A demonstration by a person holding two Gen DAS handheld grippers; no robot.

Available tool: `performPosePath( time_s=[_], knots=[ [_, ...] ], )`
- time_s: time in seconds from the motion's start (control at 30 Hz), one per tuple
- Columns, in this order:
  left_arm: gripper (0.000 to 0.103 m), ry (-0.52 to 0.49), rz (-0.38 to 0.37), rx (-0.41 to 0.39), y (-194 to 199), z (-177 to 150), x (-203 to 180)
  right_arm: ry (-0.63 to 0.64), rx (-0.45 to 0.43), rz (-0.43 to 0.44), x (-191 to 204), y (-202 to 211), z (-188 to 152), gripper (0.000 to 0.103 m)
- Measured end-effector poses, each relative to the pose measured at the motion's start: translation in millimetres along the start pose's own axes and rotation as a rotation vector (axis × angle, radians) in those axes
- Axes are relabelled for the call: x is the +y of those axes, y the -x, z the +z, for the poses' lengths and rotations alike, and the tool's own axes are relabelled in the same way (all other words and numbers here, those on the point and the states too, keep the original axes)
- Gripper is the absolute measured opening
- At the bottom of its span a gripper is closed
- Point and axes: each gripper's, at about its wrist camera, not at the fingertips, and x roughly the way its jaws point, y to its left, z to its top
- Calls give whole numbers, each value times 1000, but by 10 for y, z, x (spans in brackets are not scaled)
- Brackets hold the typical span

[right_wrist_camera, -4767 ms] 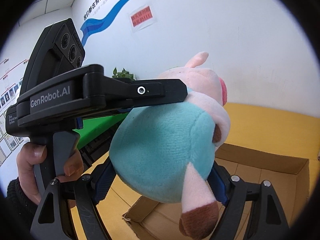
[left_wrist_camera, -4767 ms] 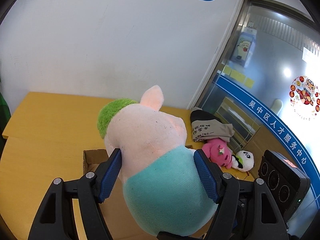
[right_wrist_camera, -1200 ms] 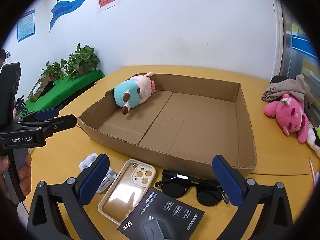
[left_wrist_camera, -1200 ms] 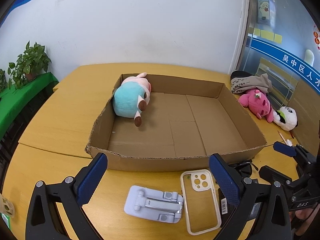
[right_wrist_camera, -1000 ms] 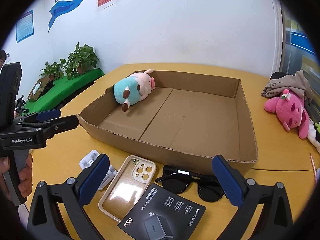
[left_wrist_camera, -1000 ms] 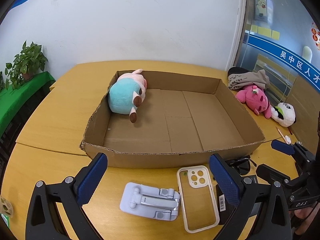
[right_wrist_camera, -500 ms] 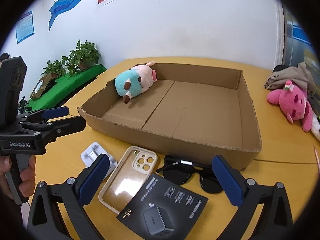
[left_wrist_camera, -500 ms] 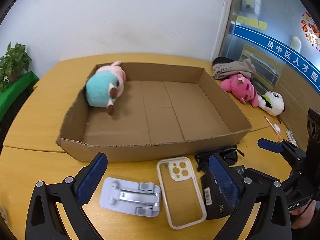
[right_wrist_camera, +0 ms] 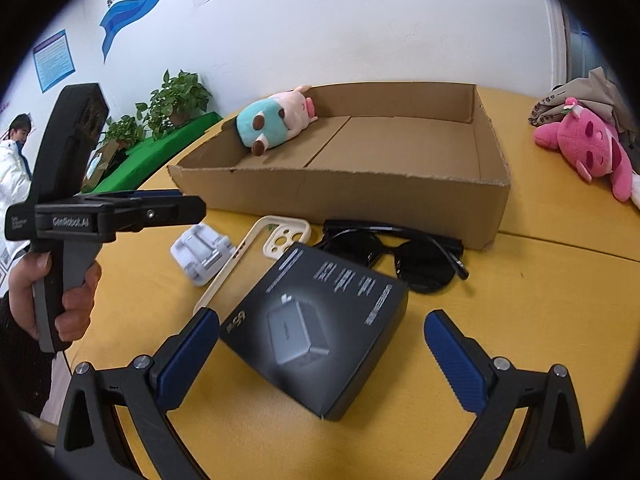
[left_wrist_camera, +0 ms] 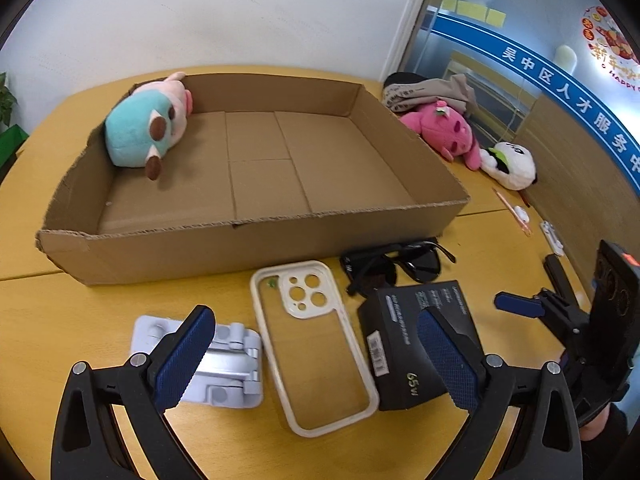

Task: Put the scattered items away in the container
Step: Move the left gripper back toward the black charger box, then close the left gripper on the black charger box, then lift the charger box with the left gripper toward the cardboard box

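A shallow cardboard box [left_wrist_camera: 256,240] [right_wrist_camera: 352,196] holds a teal-and-pink plush pig [left_wrist_camera: 144,132] [right_wrist_camera: 276,120] in its far left corner. In front of the box lie a white phone stand [left_wrist_camera: 224,360] [right_wrist_camera: 200,254], a cream phone case [left_wrist_camera: 312,344] [right_wrist_camera: 272,248], black sunglasses [left_wrist_camera: 396,266] [right_wrist_camera: 400,252] and a black charger box [left_wrist_camera: 416,344] [right_wrist_camera: 320,328]. My left gripper [left_wrist_camera: 316,360] is open and empty above the phone case. My right gripper [right_wrist_camera: 320,356] is open and empty, straddling the charger box.
A pink plush [left_wrist_camera: 448,132] [right_wrist_camera: 588,148], a panda plush [left_wrist_camera: 512,164] and a folded garment [left_wrist_camera: 424,88] lie right of the box. A pencil and small white pieces [left_wrist_camera: 520,212] lie near the right table edge. Plants on green shelving [right_wrist_camera: 172,104] stand left.
Earlier both grippers held the plush pig over the box; it now lies inside. Both grippers have since dropped closer to the items in front of the box, the right onto the charger box.
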Motion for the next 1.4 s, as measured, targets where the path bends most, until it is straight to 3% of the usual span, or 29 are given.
performPosePath(
  time_s=[0.03,0.1,0.13,0.17,0.2,0.23,0.27,0.33,0.4,0.43,0.47,0.53,0.57,0.87,1.03,1.13,1.27,1.4],
  knots=[
    [100,-3,-20,5,-13,-12,-8,5,2,7,7,-5,-30,102],
    [85,-7,-40,6,-39,-34,-39,14,13,10,22,-27,-82,102],
    [62,-5,-42,11,-72,-52,-58,18,17,12,29,-33,-104,99],
    [32,-5,-46,30,-119,-62,-72,24,14,12,35,-31,-115,93],
    [18,-11,-52,54,-178,-76,-94,38,9,9,52,-25,-127,63],
    [9,-20,-60,72,-225,-95,-123,56,10,-1,71,-32,-128,17],
    [9,-29,-68,81,-248,-113,-156,73,18,-18,85,-50,-125,1],
    [11,-52,-77,84,-261,-129,-233,92,19,-26,105,-50,-129,4],
    [53,-70,-39,78,-275,-126,-302,91,19,-11,104,-43,-125,4],
    [96,-70,-13,75,-287,-121,-316,83,26,-2,89,-58,-125,21],
    [102,-65,-5,61,-278,-124,-313,77,25,12,75,-63,-127,30],
    [102,-48,-50,60,-275,-116,-308,73,17,-5,68,-55,-131,96],
    [102,-38,-76,73,-292,-113,-309,81,28,-38,72,-76,-138,102],
    [102,-22,-271,141,-506,-111,-474,49,90,-21,-82,-162,-232,101],
    [91,20,-325,196,-690,-107,-489,56,109,-6,-65,-256,-228,101],
    [89,16,-316,207,-746,-127,-504,47,103,3,-80,-294,-215,101],
    [73,8,-311,239,-838,-164,-532,44,110,19,-71,-377,-203,99],
    [73,-14,-296,222,-798,-202,-557,84,120,-21,8,-409,-228,98]
  ],
)
